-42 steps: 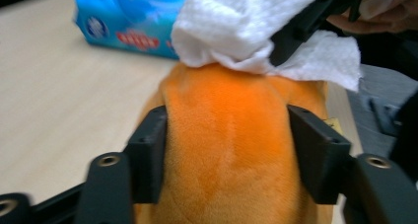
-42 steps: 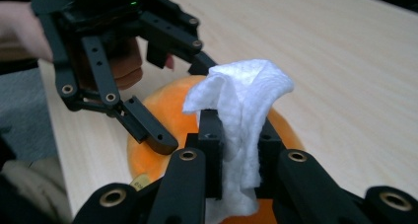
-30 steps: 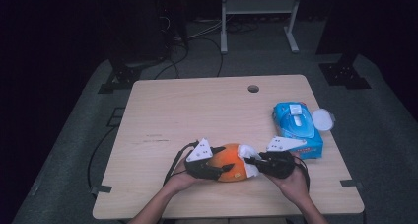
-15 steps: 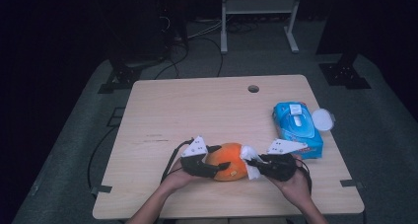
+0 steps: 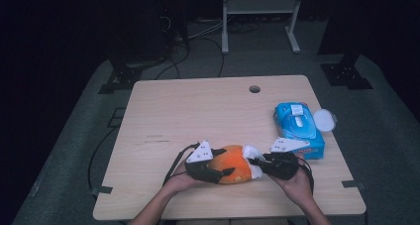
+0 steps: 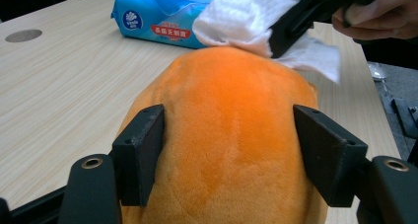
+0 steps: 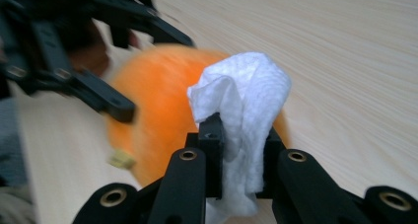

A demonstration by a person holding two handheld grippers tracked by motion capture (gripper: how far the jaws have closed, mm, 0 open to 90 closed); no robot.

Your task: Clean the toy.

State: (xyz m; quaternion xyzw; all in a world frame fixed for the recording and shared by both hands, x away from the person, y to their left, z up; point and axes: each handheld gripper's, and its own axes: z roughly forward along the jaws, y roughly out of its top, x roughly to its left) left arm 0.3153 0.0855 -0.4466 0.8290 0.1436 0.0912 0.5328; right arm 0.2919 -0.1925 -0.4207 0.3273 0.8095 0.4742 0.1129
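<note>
Looking down from the high view, you've got the orange plush toy [image 5: 232, 164] near the front edge of the table [image 5: 198, 111], flanked by your left gripper [image 5: 218, 171] and right gripper [image 5: 255, 161], with the blue wipes pack [image 5: 298, 128] just behind. Over to the left gripper view: jaws have just been opening, standing either side of the plush, pads barely brushing the fur. It looks soft, light and squashy, so take it across the broad middle. Right gripper view now: jaws clamped on the white wipe [image 7: 244, 115], limp and thin, resting against the toy; keep pinching its bunched part.
</note>
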